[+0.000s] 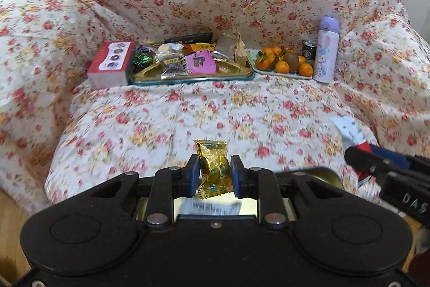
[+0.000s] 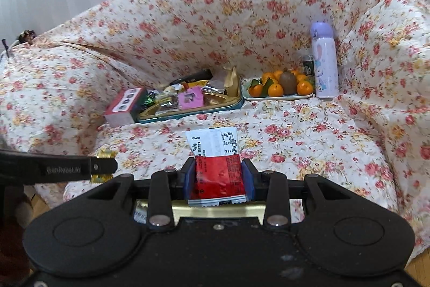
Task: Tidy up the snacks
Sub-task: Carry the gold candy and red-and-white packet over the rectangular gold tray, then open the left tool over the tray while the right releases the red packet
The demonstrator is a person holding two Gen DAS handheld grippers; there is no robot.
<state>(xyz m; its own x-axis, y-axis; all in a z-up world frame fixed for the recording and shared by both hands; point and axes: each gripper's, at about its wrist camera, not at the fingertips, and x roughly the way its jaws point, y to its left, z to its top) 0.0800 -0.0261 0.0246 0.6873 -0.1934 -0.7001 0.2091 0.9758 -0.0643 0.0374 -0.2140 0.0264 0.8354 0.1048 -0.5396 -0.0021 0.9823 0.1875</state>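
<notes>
The left gripper (image 1: 215, 175) pinches a gold-wrapped candy (image 1: 214, 168) between its blue pads, the wrapper standing upright with its crimped ends above and below the jaws. The right gripper (image 2: 219, 175) clamps a red-and-white snack packet (image 2: 215, 166) the same way, the white printed half of the packet sticking up past the fingertips. Both are held in the air above the near part of a sofa draped in a floral cover (image 1: 188, 120). Just under each gripper lies the edge of a gold-coloured tin (image 2: 215, 210), with a barcoded wrapper (image 1: 209, 207) showing in it in the left view.

In the right view the left gripper reaches in from the left edge, the gold wrapper peeking out at its tip; in the left view the right gripper enters at the right with its packet.

Further back, against the sofa backrest, a teal-rimmed gold tray (image 1: 193, 75) carries a heap of mixed snacks, among them a pink packet (image 1: 201, 63) and a brown paper bag (image 1: 240, 53). A red box (image 1: 111, 65) touches the tray's left end. To the right of the tray, a pale plate (image 1: 285, 75) holds tangerines (image 1: 282, 67) and a kiwi (image 1: 291, 61). Beside it stand a small dark can (image 1: 309, 50) and a lilac flask (image 1: 326, 50) with a rabbit print, upright.
</notes>
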